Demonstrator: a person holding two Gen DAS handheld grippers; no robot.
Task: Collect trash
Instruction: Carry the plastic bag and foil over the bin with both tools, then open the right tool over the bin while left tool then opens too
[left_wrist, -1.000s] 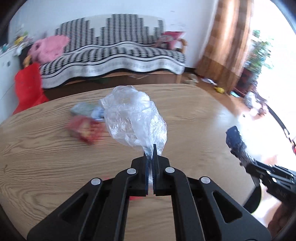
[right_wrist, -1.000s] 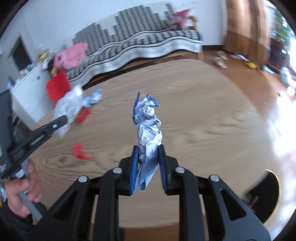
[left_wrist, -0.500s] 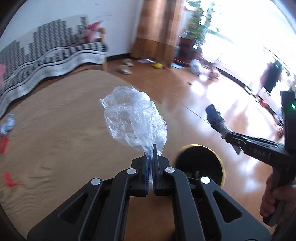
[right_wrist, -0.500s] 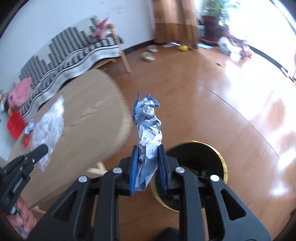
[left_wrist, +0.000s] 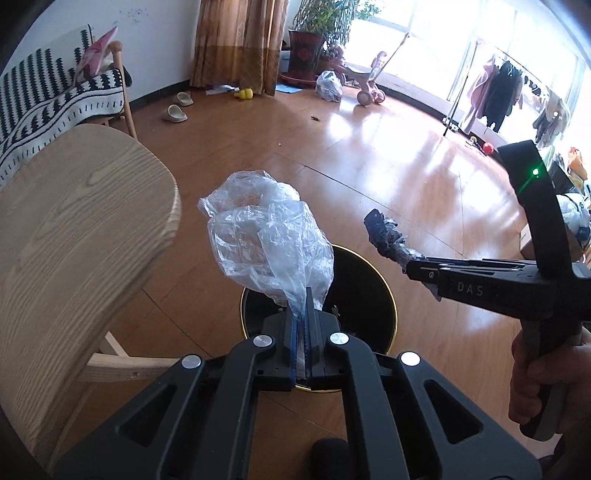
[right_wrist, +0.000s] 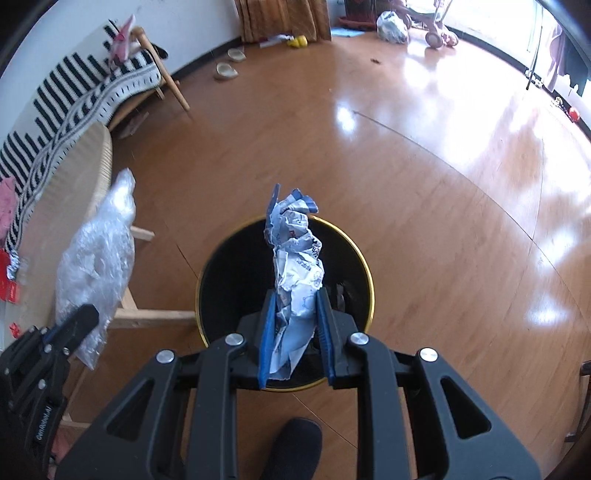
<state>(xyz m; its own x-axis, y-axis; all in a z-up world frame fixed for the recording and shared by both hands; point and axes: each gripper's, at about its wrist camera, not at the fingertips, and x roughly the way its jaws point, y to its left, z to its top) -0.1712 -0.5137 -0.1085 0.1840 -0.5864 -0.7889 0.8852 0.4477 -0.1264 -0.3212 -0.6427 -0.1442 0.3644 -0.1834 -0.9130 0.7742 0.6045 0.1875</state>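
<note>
Trash is now over the bin. A second ago both tongs were looking across the table at the sofa; half a second ago they were swinging toward the floor. Now both look down at the black trash bin with a gold rim on the wood floor.

The left tongs are pressed together, pinching the tail of a clear plastic bag. The bag puffs up above the tips. In the left view it hangs over the near edge of the bin.

The right tongs are pinching a crumpled blue and white paper wrapper. The wrapper sticks up between the blue pads, and the bin's dark mouth is right behind it. From the left view the right tongs come in from the side, with the wrapper near the bin's far edge.

The table is now off to the left. Some red and silver scraps lie on it by the edge, so more trash is left to get.

I think the carrying part is done. The next step looks like letting go so both pieces fall in. The plastic bag is light and may float sideways, so it should be well over the hole first.
</note>
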